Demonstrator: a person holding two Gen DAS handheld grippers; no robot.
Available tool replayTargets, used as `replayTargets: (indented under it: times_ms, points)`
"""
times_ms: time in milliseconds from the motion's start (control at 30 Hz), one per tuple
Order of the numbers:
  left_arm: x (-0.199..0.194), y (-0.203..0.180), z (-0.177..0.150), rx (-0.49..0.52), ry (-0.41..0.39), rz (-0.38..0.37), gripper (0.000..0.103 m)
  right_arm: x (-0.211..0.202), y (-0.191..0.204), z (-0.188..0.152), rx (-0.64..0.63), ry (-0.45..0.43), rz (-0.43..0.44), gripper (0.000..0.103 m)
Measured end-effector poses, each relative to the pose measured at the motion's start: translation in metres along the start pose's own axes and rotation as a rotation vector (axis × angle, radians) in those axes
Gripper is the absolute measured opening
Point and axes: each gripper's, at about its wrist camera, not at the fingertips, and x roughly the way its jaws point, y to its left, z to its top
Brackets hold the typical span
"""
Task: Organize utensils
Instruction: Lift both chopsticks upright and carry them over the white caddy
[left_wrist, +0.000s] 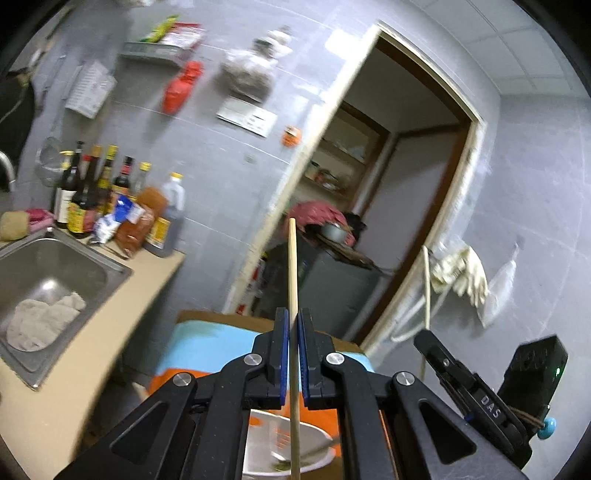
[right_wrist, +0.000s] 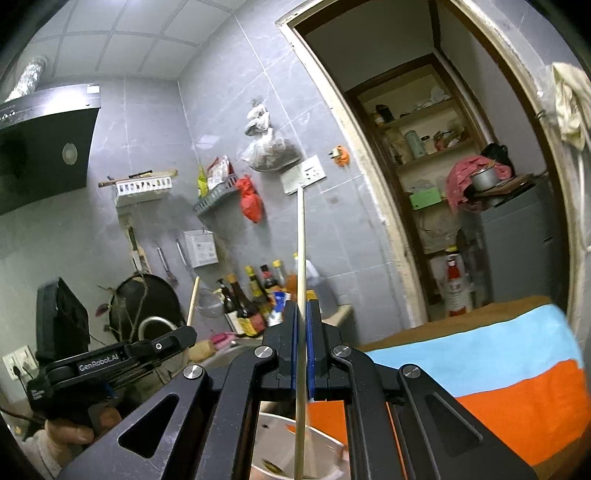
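Two pale wooden chopsticks are up in the air, one in each set of tongs. The left chopstick runs straight up between the blue pads of the left tongs, which are clenched on it near its middle; its lower end hangs down in front of a white bowl below, and its top rises in front of the doorway. The right chopstick stands nearly upright too, leaning a touch, pinched the same way by the right tongs, its tip reaching up to the wall socket plate as seen from that side.

Under both tongs sits the white bowl with something dark and greenish in its bottom, resting on a cloth striped orange, light blue and brown. From the right wrist view the left tool shows at lower left, gripped by a hand; from the left wrist view the right tool's black body shows at lower right.

Off to the left is a beige desk with a steel sink let into it, a grey rag lying in the basin. Behind the sink stands a cluster of sauce bottles. On the grey tiled wall hang a red bag, a clear bag of dark stuff and small racks. A black range hood is mounted high at left. Through the doorway are wooden shelves and a grey cabinet with a metal pot on top
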Motion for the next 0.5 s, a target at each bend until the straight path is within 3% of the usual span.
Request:
replayTargets:
  times_ms: [200, 500]
  points:
    - [0.012, 0.049, -0.001, -0.067, -0.062, 0.015, 0.005, 0.022, 0.002, -0.026, 0.079, -0.062, 0.033, 0.004]
    - [0.039, 0.072, -0.013, -0.076, -0.117, -0.003, 0.005, 0.033, -0.008, -0.063, 0.121, -0.157, 0.010, 0.004]
